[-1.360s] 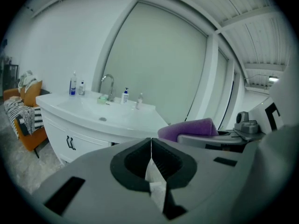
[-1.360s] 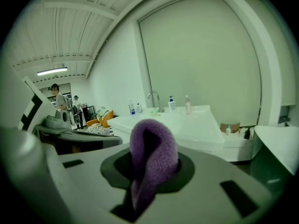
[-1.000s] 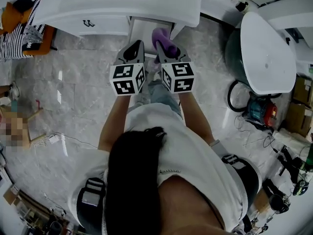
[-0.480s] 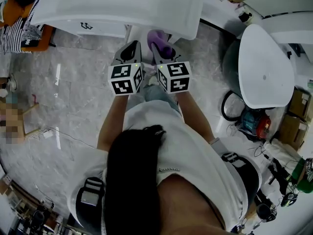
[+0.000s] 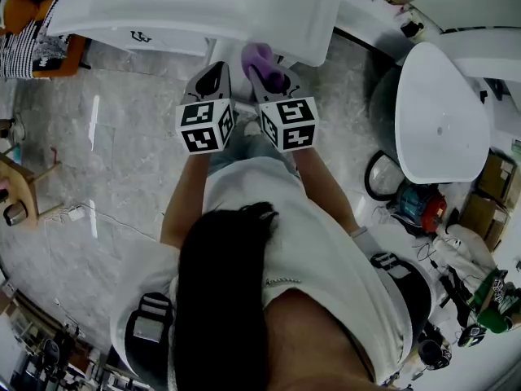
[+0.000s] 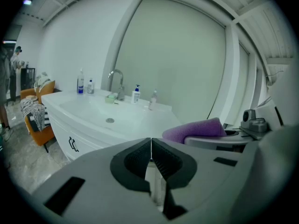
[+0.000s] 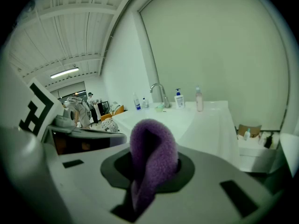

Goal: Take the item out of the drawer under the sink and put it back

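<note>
- The right claw is pinching a purple cloth. Its jaws stand only slightly apart, kept from meeting by the thickness of the fabric.
- The cloth is folded over on itself. The fold rises as a rounded hump above the jaw tips, and a loose end hangs down between the jaws.
- The left claw is pressed together. Its ribbed pads meet along a thin line, nothing is caught between them, and it touches nothing.
- In the head view the two claws sit side by side and close together, both pointing toward the white sink. Their tips are right at its front edge.
- The cloth is held in the air just in front of that edge, over the grey marble floor.
- From the left claw's camera, the cloth shows to the right, sticking out of the other claw and level with the sink top.
- A tap and several bottles stand at the back of the basin.
</note>
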